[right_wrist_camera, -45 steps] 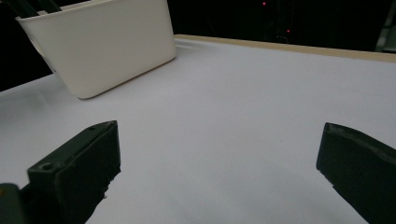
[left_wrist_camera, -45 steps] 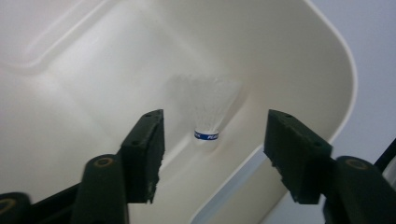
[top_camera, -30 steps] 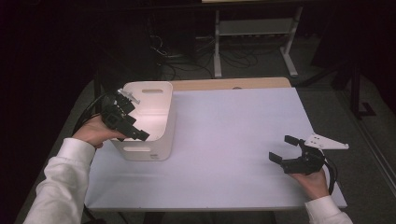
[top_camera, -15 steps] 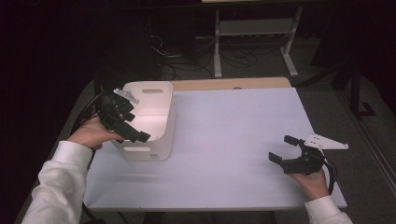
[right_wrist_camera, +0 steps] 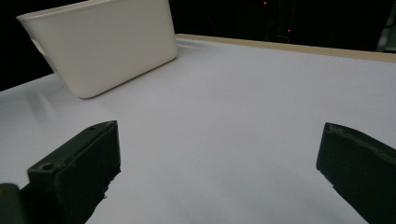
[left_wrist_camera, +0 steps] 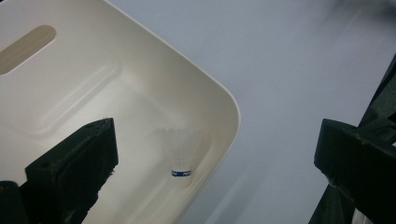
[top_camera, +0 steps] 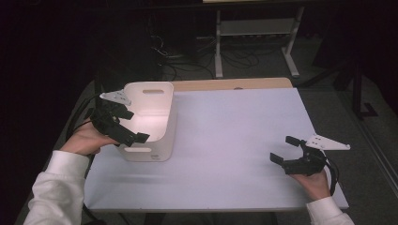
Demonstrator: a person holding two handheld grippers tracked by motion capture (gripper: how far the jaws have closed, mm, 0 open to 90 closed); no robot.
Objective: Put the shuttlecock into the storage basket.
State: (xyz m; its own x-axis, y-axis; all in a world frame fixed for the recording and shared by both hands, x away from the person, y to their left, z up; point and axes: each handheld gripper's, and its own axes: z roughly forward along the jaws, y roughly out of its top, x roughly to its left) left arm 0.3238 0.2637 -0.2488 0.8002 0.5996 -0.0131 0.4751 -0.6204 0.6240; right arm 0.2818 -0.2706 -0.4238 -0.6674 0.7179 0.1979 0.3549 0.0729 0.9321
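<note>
A white plastic bin (top_camera: 162,140) with handle slots stands at the table's left. Inside it, near a corner, lies a white shuttlecock (left_wrist_camera: 183,156) with a blue band, slightly blurred. My left gripper (top_camera: 133,125) hovers over the bin's near left rim, open wide with nothing between its fingers (left_wrist_camera: 74,163). My right gripper (top_camera: 282,149) rests low near the table's right front edge, open and empty, pointing across the table toward the bin (right_wrist_camera: 107,46). In the left gripper view my left gripper (left_wrist_camera: 217,140) looks down into the bin (left_wrist_camera: 93,93).
The white tabletop (top_camera: 234,140) stretches between the bin and the right hand, with a wooden strip (top_camera: 234,84) along its far edge. Beyond the table, on the dark floor, are a white frame (top_camera: 253,33) and cables (top_camera: 173,51).
The left hand has shifted slightly left and turned a little above the bin's rim. The right gripper and the bin have stayed put.
</note>
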